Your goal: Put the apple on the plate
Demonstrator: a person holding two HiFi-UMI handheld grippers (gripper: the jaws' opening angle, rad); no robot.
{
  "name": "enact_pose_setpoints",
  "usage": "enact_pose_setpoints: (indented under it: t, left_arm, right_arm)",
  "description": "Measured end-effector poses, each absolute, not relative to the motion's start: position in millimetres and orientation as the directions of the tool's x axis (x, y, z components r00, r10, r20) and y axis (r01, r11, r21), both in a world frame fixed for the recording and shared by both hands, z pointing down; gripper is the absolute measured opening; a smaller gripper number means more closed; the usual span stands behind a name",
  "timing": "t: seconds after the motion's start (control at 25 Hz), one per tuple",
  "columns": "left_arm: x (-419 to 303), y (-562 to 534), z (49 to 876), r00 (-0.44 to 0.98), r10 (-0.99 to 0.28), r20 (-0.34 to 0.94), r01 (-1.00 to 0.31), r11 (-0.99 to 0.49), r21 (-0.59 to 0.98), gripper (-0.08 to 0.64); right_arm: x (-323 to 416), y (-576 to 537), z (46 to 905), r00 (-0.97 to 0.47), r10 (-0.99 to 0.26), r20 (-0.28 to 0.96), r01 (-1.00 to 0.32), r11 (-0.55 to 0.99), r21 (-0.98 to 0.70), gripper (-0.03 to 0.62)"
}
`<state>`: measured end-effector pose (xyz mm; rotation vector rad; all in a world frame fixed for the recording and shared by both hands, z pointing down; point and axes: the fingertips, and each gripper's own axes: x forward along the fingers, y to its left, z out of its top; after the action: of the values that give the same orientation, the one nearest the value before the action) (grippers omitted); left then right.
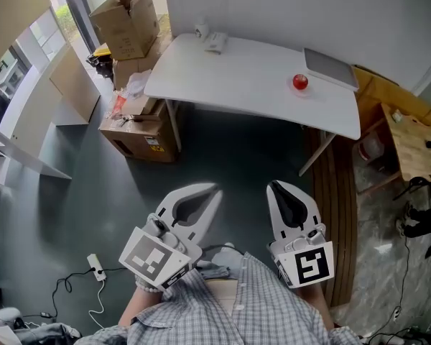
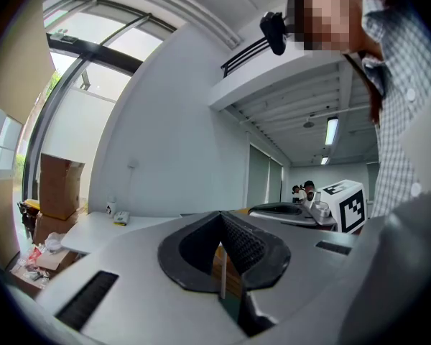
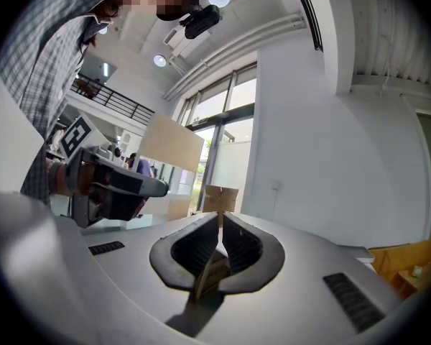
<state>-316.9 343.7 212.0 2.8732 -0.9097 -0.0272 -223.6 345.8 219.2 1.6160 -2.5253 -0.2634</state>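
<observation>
Both the left gripper (image 1: 210, 191) and the right gripper (image 1: 275, 187) have jaws closed on nothing, well short of the counter (image 1: 230, 77), so reaching unopened could knock the round apple (image 1: 299, 82), beside the grey tray (image 1: 330, 68) near the far right corner, off the edge.

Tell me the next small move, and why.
Probably step toward the white table and open the right gripper on the way. The apple sits on the table's right part, well beyond both grippers, and the right gripper and left gripper are both shut and empty, close to the body.
</observation>
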Motion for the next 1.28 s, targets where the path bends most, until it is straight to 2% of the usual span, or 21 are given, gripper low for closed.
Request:
enact_pose_setpoints:
  t: [0.4, 1.0, 1.28]
  left_arm:
    - [-280.4, 315.3, 213.1, 0.810, -0.585, 0.034, -0.586, -0.805, 0.099, 0.009]
    - [-263.0, 307.6, 224.4, 0.793, -0.605, 0.075, -0.609, -0.787, 0.101, 0.009]
    - [-257.2, 302.4, 229.3, 0.819, -0.568, 0.079, -0.573, -0.812, 0.112, 0.009]
  right_arm:
    - [-176.2, 307.3, 221.7, -0.381, -0.925, -0.002, -0.912, 0.375, 0.166, 0.032]
    - [-159.6, 289.9, 238.4, -0.398, -0.917, 0.025, -0.912, 0.399, 0.096, 0.032]
    - [-139.1, 293.9, 247.7, -0.325, -0.945, 0.032, -0.944, 0.327, 0.038, 0.032]
